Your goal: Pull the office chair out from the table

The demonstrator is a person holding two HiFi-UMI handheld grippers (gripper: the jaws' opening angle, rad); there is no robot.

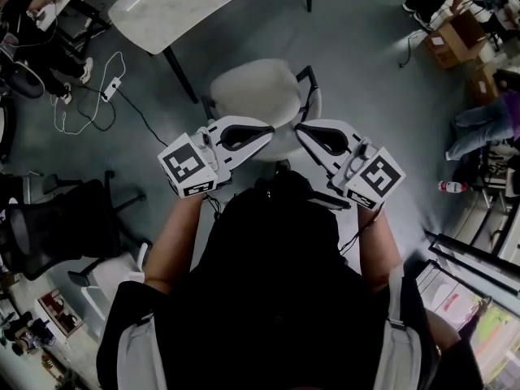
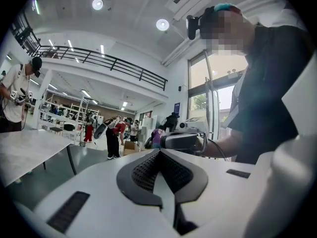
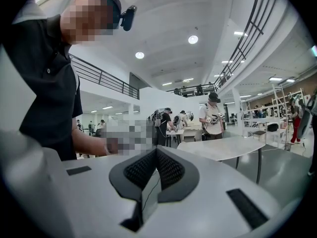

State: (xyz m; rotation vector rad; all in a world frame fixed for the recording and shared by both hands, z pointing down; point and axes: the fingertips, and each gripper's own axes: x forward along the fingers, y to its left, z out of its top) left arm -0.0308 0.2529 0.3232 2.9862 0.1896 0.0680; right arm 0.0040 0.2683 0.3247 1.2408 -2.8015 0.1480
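Two grippers are held level in front of the person's chest, tips turned in toward each other and nearly meeting. The left gripper (image 1: 268, 134) has its jaws pressed fully together with nothing between them. The right gripper (image 1: 301, 130) is the same, jaws closed and empty. Each gripper's own view confirms it, with the dark ribbed pads (image 2: 148, 170) meeting along a single seam. Neither one has hold of the chair.

The white office chair (image 1: 256, 96) stands on the grey floor just past the tips, at twelve o'clock from them, and its dark armrest (image 1: 307, 75) shows at one o'clock. Its far side sits close to the near edge of the white marble-look table (image 1: 179, 2), which runs off at eleven o'clock on thin dark legs. Whether the grippers touch the seat I cannot tell from here.

Farther out, a black mesh chair (image 1: 49, 226) stands at eight o'clock. A power strip (image 1: 111, 88) with trailing white cables lies at ten. Cardboard boxes (image 1: 455, 35) sit at two, and a small bottle (image 1: 451, 187) stands at three.
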